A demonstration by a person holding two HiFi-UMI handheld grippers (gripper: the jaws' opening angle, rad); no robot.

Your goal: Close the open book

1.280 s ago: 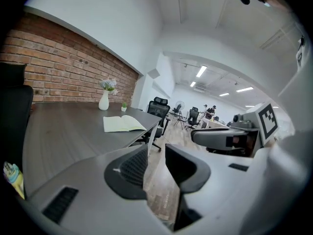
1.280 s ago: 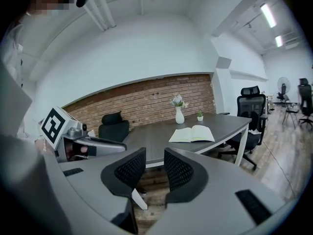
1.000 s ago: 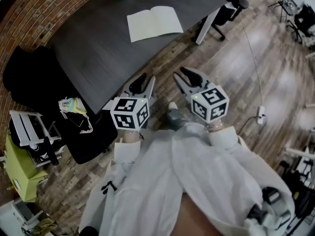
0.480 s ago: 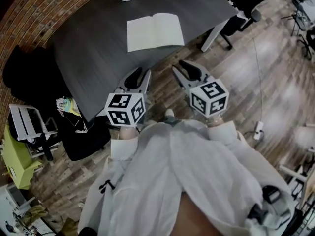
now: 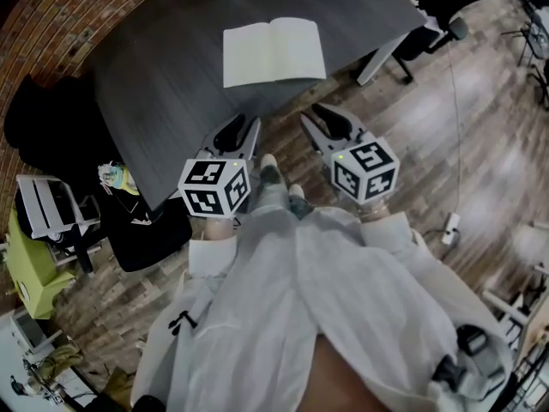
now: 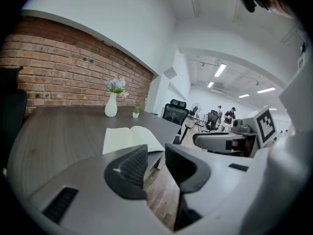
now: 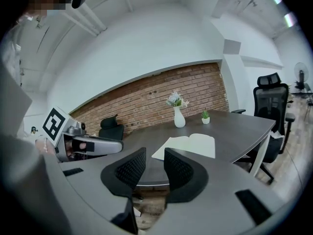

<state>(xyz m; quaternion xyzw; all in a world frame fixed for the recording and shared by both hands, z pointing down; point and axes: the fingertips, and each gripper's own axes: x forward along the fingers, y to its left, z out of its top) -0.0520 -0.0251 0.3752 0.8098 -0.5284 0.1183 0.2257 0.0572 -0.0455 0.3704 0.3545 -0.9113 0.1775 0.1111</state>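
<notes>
The open book (image 5: 274, 51) lies flat with pale blank pages up on the dark grey table (image 5: 163, 84), toward its far side. It also shows in the left gripper view, book (image 6: 129, 138), and in the right gripper view, book (image 7: 188, 145). My left gripper (image 5: 243, 129) hovers over the table's near edge, open, with nothing between its jaws (image 6: 155, 155). My right gripper (image 5: 316, 120) hangs over the wooden floor just off the table's edge, also open and holding nothing (image 7: 155, 163). Both point at the book and stand well short of it.
A white vase (image 7: 179, 117) and a small potted plant (image 7: 205, 116) stand behind the book. A black office chair (image 5: 429, 7) is at the table's right end, and black seating (image 5: 51, 136) at its left. A brick wall (image 6: 63, 67) runs behind.
I have stepped toward the table. Both grippers moved forward with me, the left one now over the table's edge. The jaws keep the same gap.
</notes>
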